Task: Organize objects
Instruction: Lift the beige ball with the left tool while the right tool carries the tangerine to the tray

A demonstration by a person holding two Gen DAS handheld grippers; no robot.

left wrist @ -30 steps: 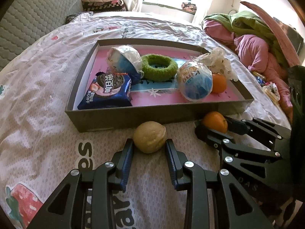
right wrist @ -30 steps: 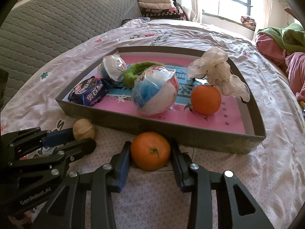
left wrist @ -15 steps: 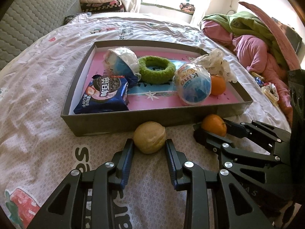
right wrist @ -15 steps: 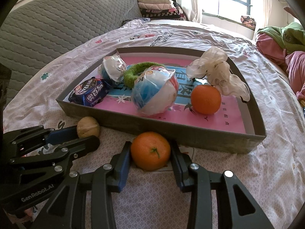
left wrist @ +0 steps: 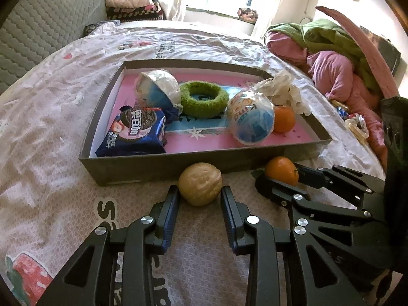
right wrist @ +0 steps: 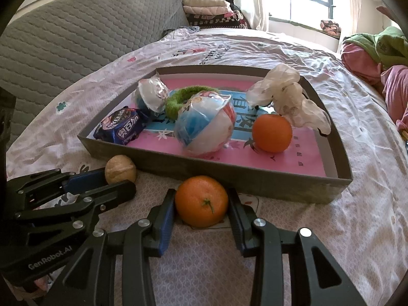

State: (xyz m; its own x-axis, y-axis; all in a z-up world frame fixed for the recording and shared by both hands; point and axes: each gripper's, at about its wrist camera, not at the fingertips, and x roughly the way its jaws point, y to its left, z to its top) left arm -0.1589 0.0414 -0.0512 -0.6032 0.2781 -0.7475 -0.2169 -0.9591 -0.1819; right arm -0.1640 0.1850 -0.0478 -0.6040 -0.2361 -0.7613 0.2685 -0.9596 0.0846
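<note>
1. A walnut [left wrist: 200,187] is held between the two fingers of the left gripper [left wrist: 199,199], low in the middle of the left wrist view. The fingers are closed on its sides.
2. A small orange [right wrist: 201,201] is held the same way by the right gripper [right wrist: 201,207], low in the middle of the right wrist view.
3. Both are seen just in front of the near wall of a gray tray [left wrist: 153,164], above a printed bed sheet [left wrist: 46,107].
4. It cannot be told if the walnut and the small orange are touching the sheet.
5. Inside the tray, a blue cookie pack [left wrist: 135,132] is seen at the left.
6. A wrapped ball [left wrist: 159,91] and a green ring [left wrist: 204,98] are found further back.
7. A second wrapped ball [left wrist: 251,121] is seen right of the middle, with another orange [left wrist: 284,118] just beside it.
8. A crumpled white bag [right wrist: 288,97] is seen at the upper right of the tray, touching that orange.
</note>
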